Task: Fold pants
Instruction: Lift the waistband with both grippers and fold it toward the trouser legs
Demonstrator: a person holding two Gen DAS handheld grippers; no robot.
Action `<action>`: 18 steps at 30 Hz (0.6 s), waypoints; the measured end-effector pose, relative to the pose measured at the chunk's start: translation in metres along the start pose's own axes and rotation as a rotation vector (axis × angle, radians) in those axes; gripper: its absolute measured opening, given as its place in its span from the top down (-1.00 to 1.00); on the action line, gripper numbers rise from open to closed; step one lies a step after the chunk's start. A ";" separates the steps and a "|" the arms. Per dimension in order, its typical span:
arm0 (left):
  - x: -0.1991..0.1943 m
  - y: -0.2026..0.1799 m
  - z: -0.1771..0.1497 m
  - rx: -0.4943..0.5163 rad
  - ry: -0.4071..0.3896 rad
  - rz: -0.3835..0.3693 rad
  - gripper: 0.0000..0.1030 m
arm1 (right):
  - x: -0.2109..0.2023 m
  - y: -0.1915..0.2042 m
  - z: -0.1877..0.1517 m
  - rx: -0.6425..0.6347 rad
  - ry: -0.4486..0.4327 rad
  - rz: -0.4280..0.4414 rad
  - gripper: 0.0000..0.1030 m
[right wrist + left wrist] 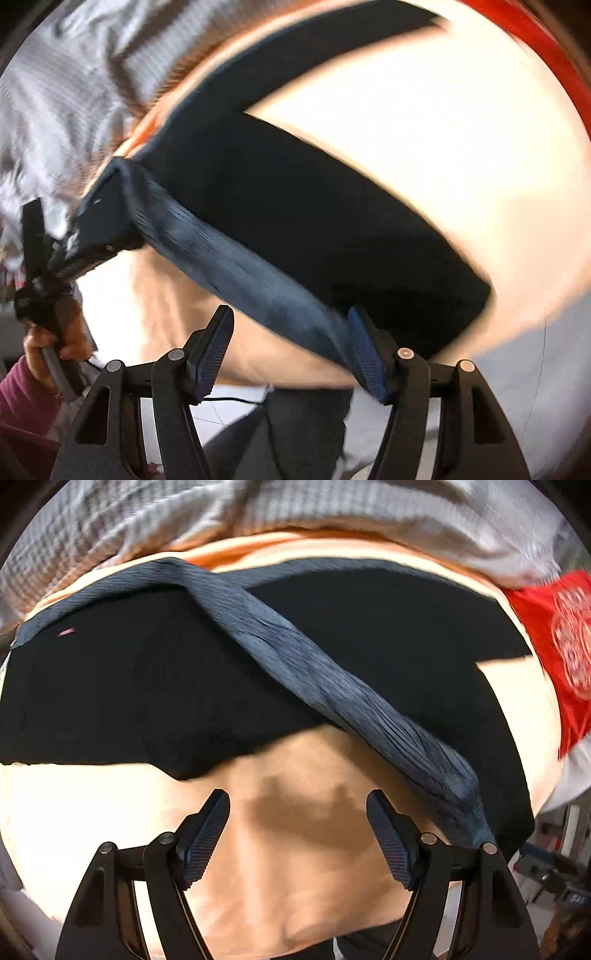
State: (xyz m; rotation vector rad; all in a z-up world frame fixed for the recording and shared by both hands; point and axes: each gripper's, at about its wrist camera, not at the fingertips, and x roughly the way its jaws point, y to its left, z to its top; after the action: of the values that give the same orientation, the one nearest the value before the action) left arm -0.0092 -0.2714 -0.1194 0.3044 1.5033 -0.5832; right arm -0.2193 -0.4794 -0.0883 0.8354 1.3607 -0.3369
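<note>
Black-fingered, the left gripper (297, 834) hangs spread and empty over the peach sheet (110, 812); the right gripper (290, 350) is spread too. Beyond them the dark pants (147, 686) lie across that sheet, their ribbed waistband (332, 694) slanting over. Farthest back lies grey waffle cloth (147, 517).

Both cameras ride on the hand-held grippers and look forward along their fingers. The left one faces straight down, close over the peach sheet (92, 812), with the dark pants (147, 686) across the middle and grey cloth (332, 506) at the top. The right one tilts steeply down from near the sheet's edge, floor (236, 410) showing below. Both take in the pants, the ribbed waistband (251, 273), sheet, grey cloth and a red cloth (554, 635).
</note>
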 end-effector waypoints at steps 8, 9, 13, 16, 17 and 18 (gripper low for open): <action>0.003 -0.012 -0.013 0.078 -0.012 0.028 -0.51 | 0.016 -0.059 -0.062 0.145 -0.026 -0.004 -0.32; 0.004 -0.013 -0.015 0.080 -0.011 0.030 -0.51 | 0.028 -0.047 -0.064 0.152 -0.027 -0.003 -0.32; 0.010 -0.012 -0.023 0.087 -0.003 0.047 -0.51 | 0.041 -0.055 -0.067 0.164 -0.043 0.062 -0.32; 0.018 -0.014 -0.027 0.073 0.014 0.037 -0.51 | 0.050 -0.053 -0.064 0.147 -0.055 0.102 -0.32; 0.022 -0.015 -0.027 0.075 0.020 0.041 -0.51 | 0.054 -0.053 -0.063 0.143 -0.054 0.115 -0.32; 0.024 -0.018 -0.027 0.077 0.021 0.046 -0.51 | 0.058 -0.053 -0.061 0.139 -0.054 0.129 -0.32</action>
State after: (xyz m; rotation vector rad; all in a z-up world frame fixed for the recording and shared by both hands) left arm -0.0424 -0.2757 -0.1418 0.4047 1.4922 -0.6044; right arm -0.2855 -0.4590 -0.1592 1.0174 1.2374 -0.3533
